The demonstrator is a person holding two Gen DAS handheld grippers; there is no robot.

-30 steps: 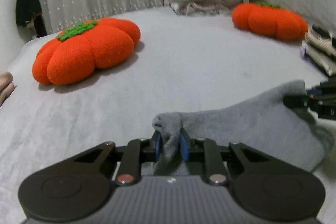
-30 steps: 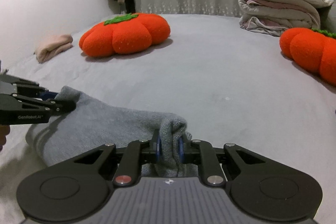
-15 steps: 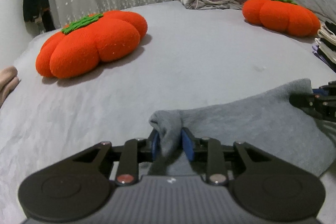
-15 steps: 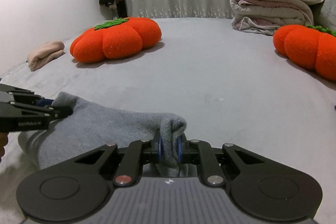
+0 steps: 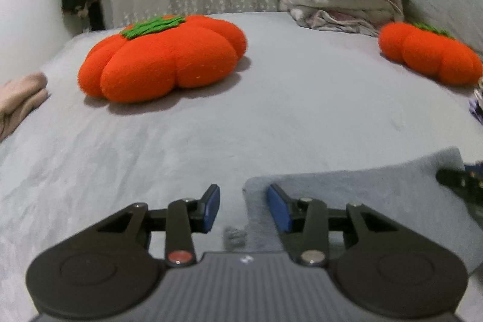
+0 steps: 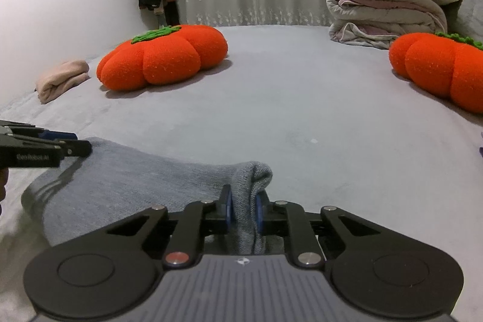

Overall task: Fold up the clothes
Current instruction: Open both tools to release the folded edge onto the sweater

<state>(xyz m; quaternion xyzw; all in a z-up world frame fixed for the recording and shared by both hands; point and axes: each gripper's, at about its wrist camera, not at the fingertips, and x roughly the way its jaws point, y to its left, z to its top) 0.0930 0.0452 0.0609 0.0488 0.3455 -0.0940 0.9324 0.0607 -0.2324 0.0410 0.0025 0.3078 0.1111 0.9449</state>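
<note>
1. The grey garment (image 6: 145,189) lies folded on the near part of the bed (image 6: 302,98), well short of the two orange cushions farther back.
2. The left gripper (image 5: 243,207) has just been opening its jaws. They now stand apart, and the garment's left corner lies flat between them with neither pad pressing it.
3. The right gripper (image 6: 244,208) is nearly closed, with a bunched fold of the garment's right corner pinched between its blue pads.
4. The step in hand looks like laying down a finished fold: the left side is let go, the right is not.
5. The next move probably calls for the right jaws to part and set their corner flat, level with the left, then for both grippers to back off without dragging the cloth.
</note>
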